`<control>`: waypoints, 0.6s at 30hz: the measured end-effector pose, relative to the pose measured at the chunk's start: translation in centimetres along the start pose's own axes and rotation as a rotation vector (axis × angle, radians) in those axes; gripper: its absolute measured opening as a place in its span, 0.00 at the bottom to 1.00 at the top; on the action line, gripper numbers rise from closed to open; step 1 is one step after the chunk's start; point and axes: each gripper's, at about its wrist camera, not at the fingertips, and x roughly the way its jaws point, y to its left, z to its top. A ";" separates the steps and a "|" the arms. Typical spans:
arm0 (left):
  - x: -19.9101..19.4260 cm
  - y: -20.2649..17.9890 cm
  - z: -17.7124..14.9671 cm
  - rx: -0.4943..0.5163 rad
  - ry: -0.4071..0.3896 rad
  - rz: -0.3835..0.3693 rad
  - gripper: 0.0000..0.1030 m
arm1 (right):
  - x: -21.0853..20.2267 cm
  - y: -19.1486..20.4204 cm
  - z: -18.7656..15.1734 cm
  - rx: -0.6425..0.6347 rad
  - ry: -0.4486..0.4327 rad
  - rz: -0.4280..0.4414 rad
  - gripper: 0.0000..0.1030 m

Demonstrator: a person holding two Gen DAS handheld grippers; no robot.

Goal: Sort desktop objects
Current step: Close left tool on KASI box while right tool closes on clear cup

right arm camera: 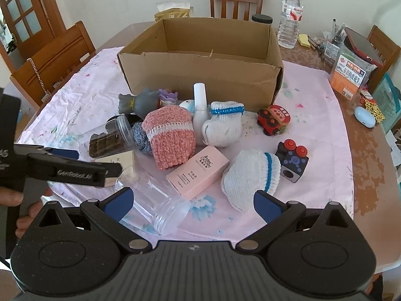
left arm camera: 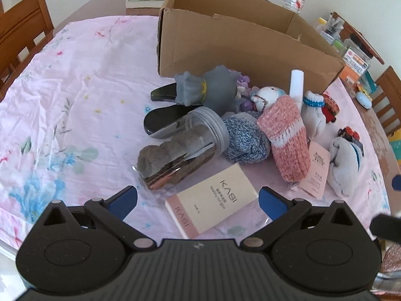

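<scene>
Pink flowery cloth (right arm camera: 310,105) covers the table, and a big brown cardboard box (right arm camera: 200,72) stands open on it toward the far side. All the little things lie in a heap just in front of the box. A white bottle (right arm camera: 200,105) stands up close to the box, with a grey rubber toy (right arm camera: 136,102) to the left of it. A pink knitted sock (right arm camera: 173,136) lies in front of the box, touching a blue one (right arm camera: 141,138). A clear jar (left arm camera: 180,148) with brown things inside lies on its side, left of the socks. A cream KASI box (left arm camera: 213,200) lies flat nearer than the jar. A small pink box (right arm camera: 198,173), two white socks and a red toy car (right arm camera: 274,120) sit to the right, in front of the box. An empty clear jar (right arm camera: 160,205) lies nearest. The left gripper (left arm camera: 198,200) is wide open above the KASI box and holds nothing. The right gripper (right arm camera: 191,204) is wide open too, with nothing in it, above the empty jar.
</scene>
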 end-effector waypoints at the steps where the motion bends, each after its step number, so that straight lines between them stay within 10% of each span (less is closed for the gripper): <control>1: 0.2 -0.1 0.0 -0.004 0.004 -0.001 0.99 | 0.0 -0.1 0.0 -0.003 0.000 0.003 1.00; 18: 1.6 -0.4 0.0 -0.045 0.005 0.050 0.99 | -0.1 -0.6 -1.1 -0.060 0.025 0.006 1.00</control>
